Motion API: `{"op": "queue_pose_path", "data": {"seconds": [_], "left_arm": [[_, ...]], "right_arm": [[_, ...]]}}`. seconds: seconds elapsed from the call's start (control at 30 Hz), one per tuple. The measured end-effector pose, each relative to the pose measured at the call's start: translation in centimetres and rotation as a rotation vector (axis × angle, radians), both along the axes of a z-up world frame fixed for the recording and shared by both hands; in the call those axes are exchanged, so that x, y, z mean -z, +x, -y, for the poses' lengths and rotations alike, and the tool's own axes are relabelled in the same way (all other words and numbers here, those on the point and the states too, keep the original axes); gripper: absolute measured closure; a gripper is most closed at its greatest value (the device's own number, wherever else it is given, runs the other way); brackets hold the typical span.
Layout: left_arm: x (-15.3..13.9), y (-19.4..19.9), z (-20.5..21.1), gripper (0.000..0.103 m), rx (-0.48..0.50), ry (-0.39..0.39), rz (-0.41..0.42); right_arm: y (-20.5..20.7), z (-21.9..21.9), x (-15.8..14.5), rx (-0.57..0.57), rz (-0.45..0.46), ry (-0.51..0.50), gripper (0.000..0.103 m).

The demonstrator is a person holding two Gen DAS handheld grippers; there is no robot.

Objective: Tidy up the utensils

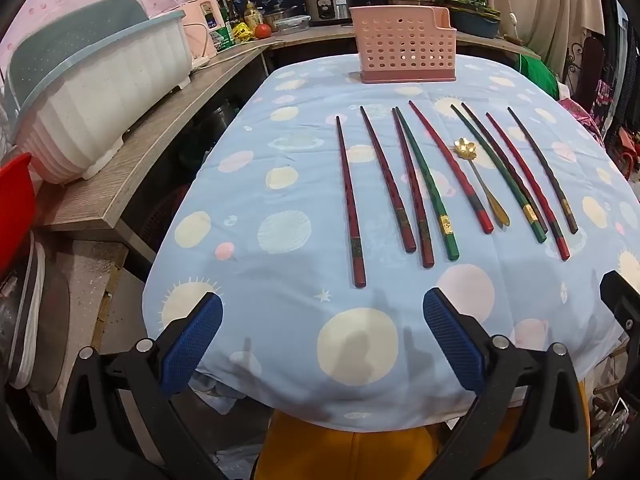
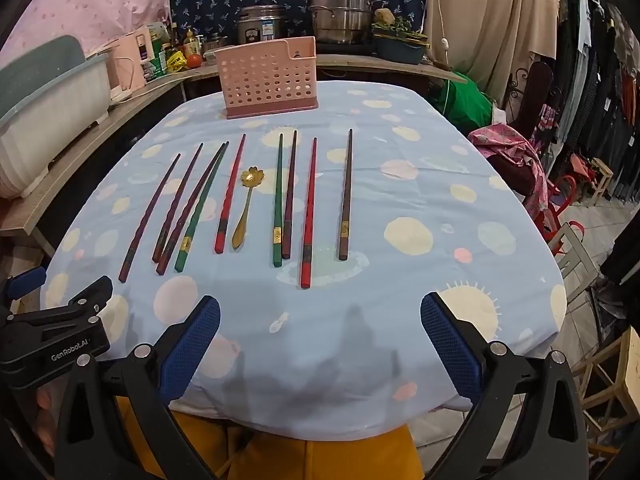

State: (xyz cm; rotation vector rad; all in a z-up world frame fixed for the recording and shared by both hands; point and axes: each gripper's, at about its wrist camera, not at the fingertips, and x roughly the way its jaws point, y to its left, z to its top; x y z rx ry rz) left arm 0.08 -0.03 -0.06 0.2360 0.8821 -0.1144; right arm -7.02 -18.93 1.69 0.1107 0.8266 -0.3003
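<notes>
Both the left hand-held gripper (image 1: 323, 322) and right hand-held gripper (image 2: 320, 322) are held spread wide, nothing pinched, near the chopsticks (image 2: 347, 196) laid out on the surface (image 2: 420, 184).

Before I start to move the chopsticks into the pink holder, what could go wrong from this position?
1. The dark red chopstick and the green chopstick with a gold band lie almost touching, so an open claw may pinch both.
2. The thin gold flower-shaped spoon lies flat on the soft blue patterned tablecloth; the fingers may catch cloth.
3. The pink perforated plastic holder looks light and could tip if bumped.
</notes>
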Motion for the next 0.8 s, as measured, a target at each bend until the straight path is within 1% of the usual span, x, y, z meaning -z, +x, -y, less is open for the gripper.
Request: {"op": "queue_pose_path", "data": {"seconds": [0.27, 0.3, 0.5, 0.8], "left_arm": [[0.2, 0.6, 0.3, 0.007, 0.009, 0.007, -0.009], [0.1, 0.2, -0.3, 0.007, -0.001, 0.0, 0.006], [0.1, 0.4, -0.8, 0.007, 0.002, -0.002, 0.005], [0.0, 0.1, -0.4, 0.007, -0.002, 0.003, 0.007]], "right_arm": [[-0.2, -0.3, -0.5, -0.001, 0.009, -0.002, 0.007], [-0.2, -0.2, -0.5, 0.0, 0.009, -0.002, 0.007], [0.2, -0.3, -0.5, 0.001, 0.013, 0.004, 0.007], [0.2, -0.1, -0.4, 0.001, 0.017, 0.011, 0.007]]}}
